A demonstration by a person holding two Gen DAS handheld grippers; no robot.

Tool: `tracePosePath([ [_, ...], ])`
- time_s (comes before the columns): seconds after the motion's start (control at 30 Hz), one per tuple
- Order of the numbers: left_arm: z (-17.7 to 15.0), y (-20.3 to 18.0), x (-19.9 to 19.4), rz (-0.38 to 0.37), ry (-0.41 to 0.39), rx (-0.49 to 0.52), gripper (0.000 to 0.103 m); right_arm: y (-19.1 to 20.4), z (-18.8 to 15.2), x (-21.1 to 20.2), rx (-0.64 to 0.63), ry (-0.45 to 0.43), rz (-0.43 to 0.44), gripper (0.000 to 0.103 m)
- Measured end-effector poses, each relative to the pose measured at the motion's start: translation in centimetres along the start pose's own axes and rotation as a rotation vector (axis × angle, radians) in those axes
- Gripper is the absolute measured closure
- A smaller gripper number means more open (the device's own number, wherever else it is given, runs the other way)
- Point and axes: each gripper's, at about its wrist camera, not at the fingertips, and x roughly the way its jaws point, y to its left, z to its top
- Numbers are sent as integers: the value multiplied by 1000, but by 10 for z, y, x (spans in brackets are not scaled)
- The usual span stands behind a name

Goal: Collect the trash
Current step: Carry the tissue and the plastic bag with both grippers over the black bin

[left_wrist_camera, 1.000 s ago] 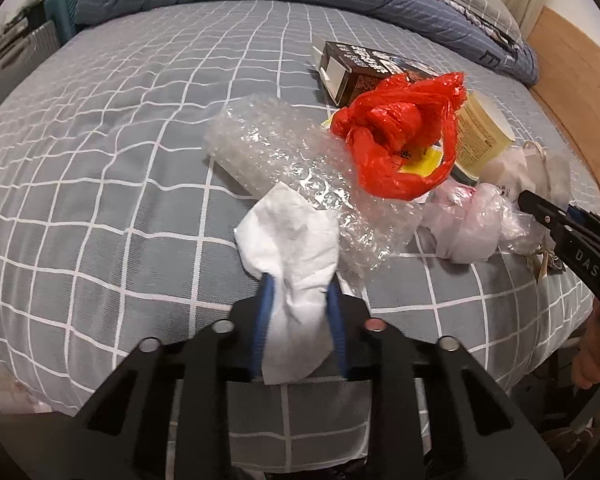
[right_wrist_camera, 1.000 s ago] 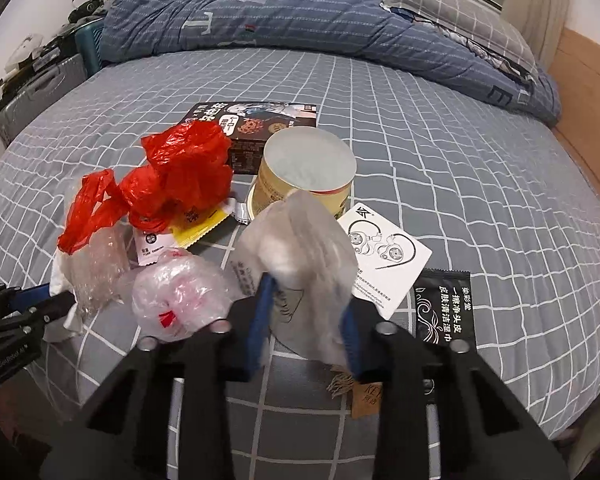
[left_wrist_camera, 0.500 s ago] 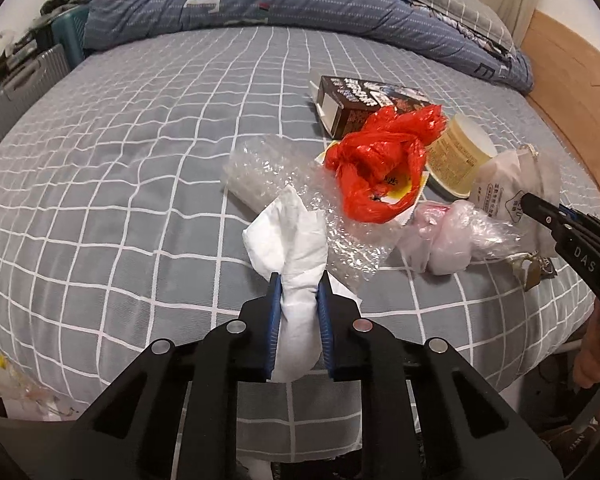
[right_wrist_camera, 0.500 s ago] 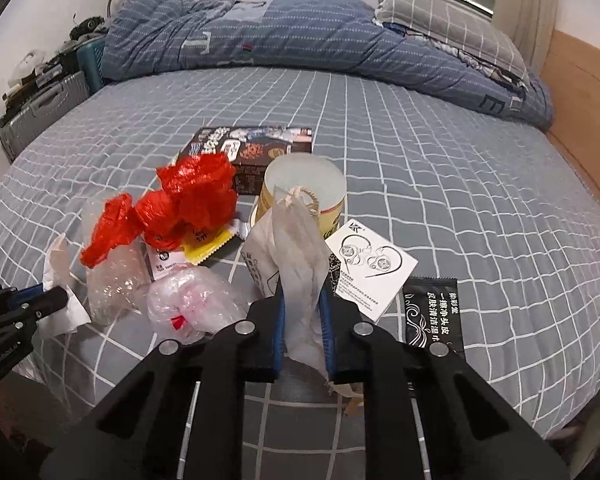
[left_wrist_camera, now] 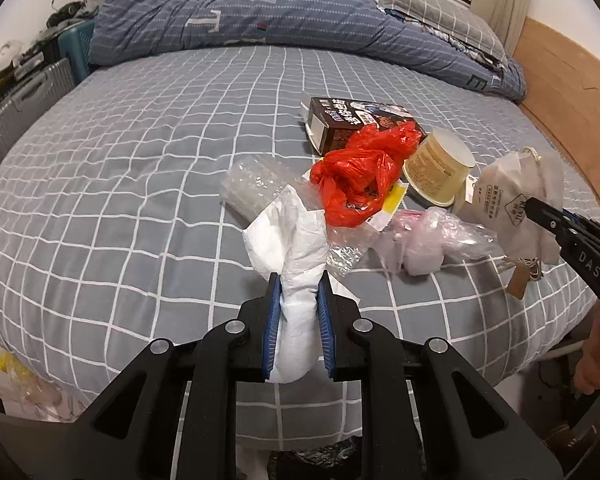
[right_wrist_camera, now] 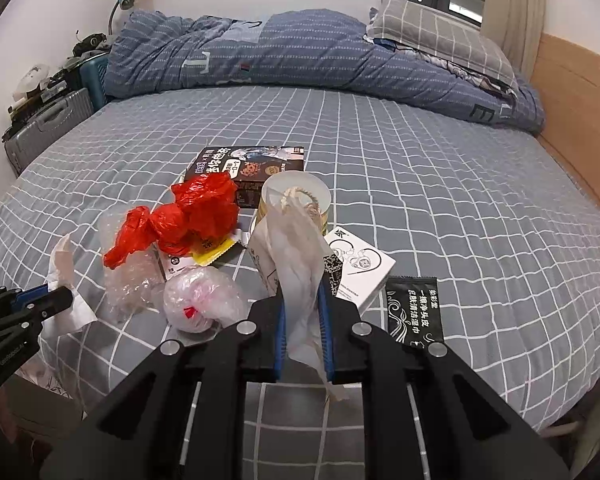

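Observation:
My left gripper (left_wrist_camera: 298, 284) is shut on a crumpled white tissue (left_wrist_camera: 296, 240), lifted just above the bed's near edge. My right gripper (right_wrist_camera: 302, 290) is shut on a translucent white drawstring bag (right_wrist_camera: 296, 240) with a rope tie, also raised off the sheet; the same bag (left_wrist_camera: 512, 196) shows at the right of the left wrist view. Litter lies between them: a red plastic bag (left_wrist_camera: 360, 176), bubble wrap (left_wrist_camera: 256, 184), a pinkish clear plastic wad (left_wrist_camera: 428, 240), a cream paper cup (left_wrist_camera: 436, 168) on its side and a dark snack box (left_wrist_camera: 352, 120).
A white leaflet (right_wrist_camera: 360, 268) and a black wet-wipe sachet (right_wrist_camera: 414, 308) lie right of the cup. The grey checked sheet (right_wrist_camera: 460, 200) stretches back to a blue duvet (right_wrist_camera: 300, 52) and pillow. Suitcases (right_wrist_camera: 48, 128) stand left of the bed, a wooden headboard (right_wrist_camera: 580, 88) on the right.
Both grippers closed tighter on their pieces and rose away from the bed, lifting the tissue and the drawstring bag off the sheet. More of the room has come into view.

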Motion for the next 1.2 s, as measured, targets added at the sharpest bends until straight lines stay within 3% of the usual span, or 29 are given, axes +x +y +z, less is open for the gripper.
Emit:
tracePosePath([
  [0.5,-15,-10,-23,1,-40,-1,86,3,-15,-25,-9,-13,0,94],
  [1.2,-57,-35,-59,-3,-55,18,86,7,-51,-93,18,-51,47,94],
])
